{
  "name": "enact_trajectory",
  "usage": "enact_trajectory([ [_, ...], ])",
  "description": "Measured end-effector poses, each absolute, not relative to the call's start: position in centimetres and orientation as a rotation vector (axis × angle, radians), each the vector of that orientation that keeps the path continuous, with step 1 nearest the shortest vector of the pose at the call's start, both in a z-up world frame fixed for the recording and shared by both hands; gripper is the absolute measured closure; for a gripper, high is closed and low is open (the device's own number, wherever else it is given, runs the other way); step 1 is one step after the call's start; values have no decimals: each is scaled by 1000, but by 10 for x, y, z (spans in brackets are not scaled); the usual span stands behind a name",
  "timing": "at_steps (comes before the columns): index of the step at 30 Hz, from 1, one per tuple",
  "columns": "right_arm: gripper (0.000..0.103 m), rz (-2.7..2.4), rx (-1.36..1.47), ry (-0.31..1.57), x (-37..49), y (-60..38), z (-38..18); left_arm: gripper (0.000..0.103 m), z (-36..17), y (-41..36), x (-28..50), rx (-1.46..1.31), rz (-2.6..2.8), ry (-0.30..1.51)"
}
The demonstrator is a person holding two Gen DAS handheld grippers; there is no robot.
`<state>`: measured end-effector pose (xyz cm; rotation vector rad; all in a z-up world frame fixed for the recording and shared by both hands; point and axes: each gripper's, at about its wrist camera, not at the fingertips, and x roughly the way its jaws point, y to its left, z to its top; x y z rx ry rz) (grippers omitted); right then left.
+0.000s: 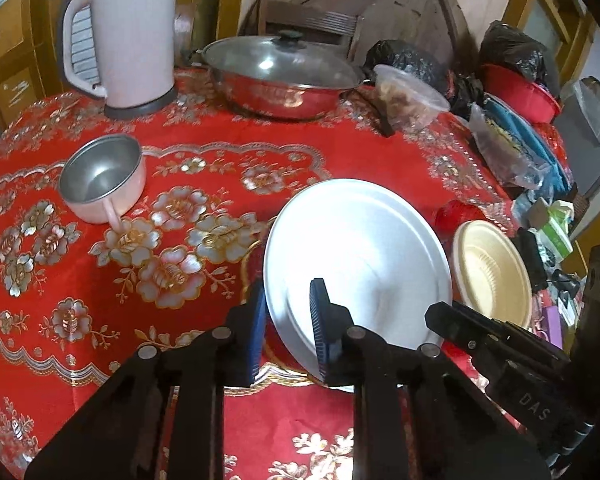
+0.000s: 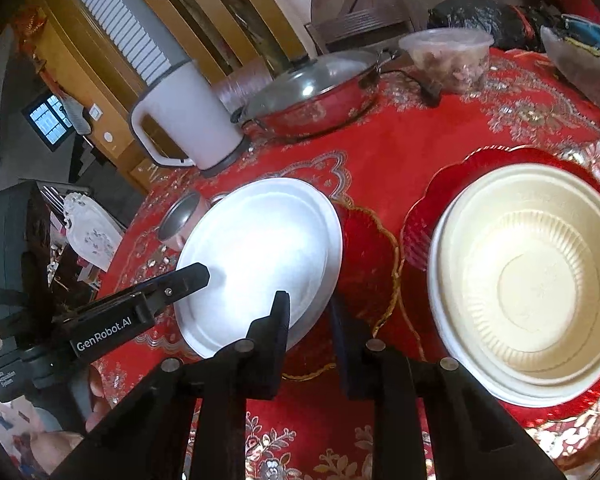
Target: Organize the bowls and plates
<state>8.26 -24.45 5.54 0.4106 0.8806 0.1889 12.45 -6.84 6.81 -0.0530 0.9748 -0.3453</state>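
A white plate [image 1: 356, 248] [image 2: 256, 252] hangs tilted over a red gold-rimmed plate [image 2: 368, 264] on the red floral tablecloth [image 1: 204, 160]. My left gripper [image 1: 288, 332] [image 2: 196, 276] is shut on the plate's near rim, one blue pad on each side. My right gripper [image 2: 308, 328] [image 1: 440, 316] stands open at the opposite edge, with the rim between its fingers and a gap at the right finger. To the right, a cream bowl [image 2: 536, 280] [image 1: 492, 268] is nested in a white bowl [image 2: 444, 312] on a red scalloped plate [image 2: 496, 160].
At the back stand a pale pink kettle [image 1: 132, 40], a steel wok with a glass lid [image 1: 284, 76] and a plastic food tub [image 1: 408, 96]. A small metal cup [image 1: 104, 176] sits at the left. Bags and clutter [image 1: 512, 136] crowd the right edge.
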Motion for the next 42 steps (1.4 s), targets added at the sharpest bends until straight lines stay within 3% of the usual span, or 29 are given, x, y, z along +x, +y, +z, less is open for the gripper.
enact_trajectory([
  [23, 82, -26, 477, 801, 25, -371, 80, 84, 79, -214, 109, 39, -531, 970],
  [42, 81, -66, 494, 845, 23, -392, 57, 84, 56, -240, 109, 80, -523, 993],
])
